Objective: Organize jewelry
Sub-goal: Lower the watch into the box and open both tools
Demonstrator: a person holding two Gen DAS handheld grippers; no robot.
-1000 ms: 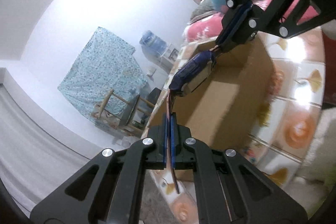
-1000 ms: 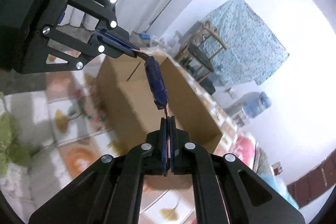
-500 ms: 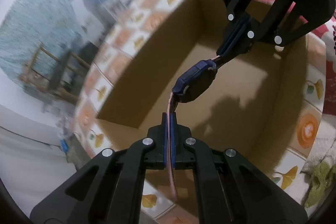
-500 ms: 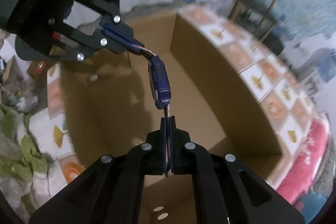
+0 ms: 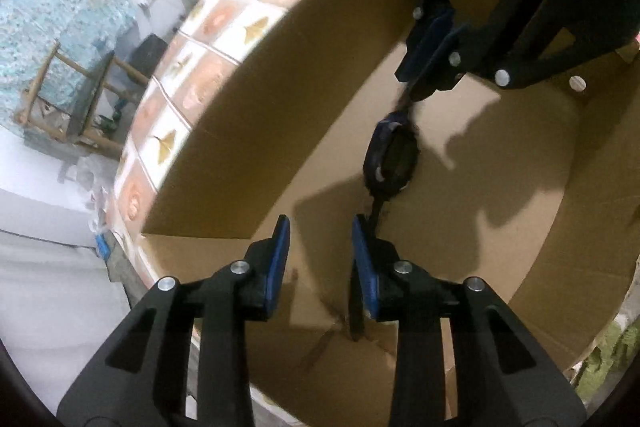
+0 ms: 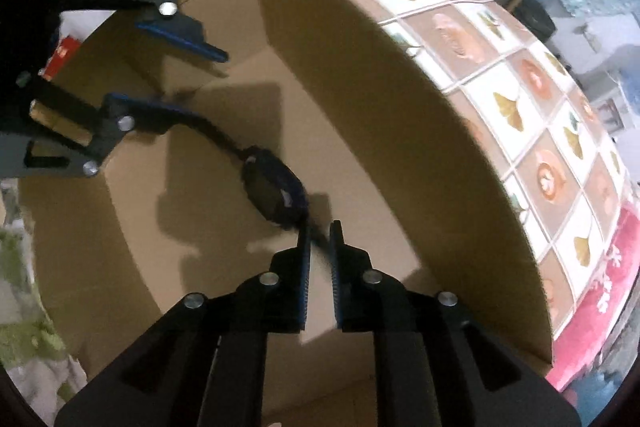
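Both tools have swung down into the cardboard box point(image 5: 248, 131), jaws just opening: left tool point(image 5: 320, 259) well parted, right tool point(image 6: 320, 267) slightly. Released, the watch point(image 5: 390, 163) lies mid-floor, straps near their pads, seemingly stowed.

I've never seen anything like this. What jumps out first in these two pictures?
A dark blue wristwatch hangs inside a big open brown cardboard box, strung between two black grippers with blue-padded fingers. The left gripper stands plainly open, the strap beside one pad, and the right gripper shows a narrow gap; both have just been opening. A tablecloth of ginkgo-leaf squares lies beyond the box.
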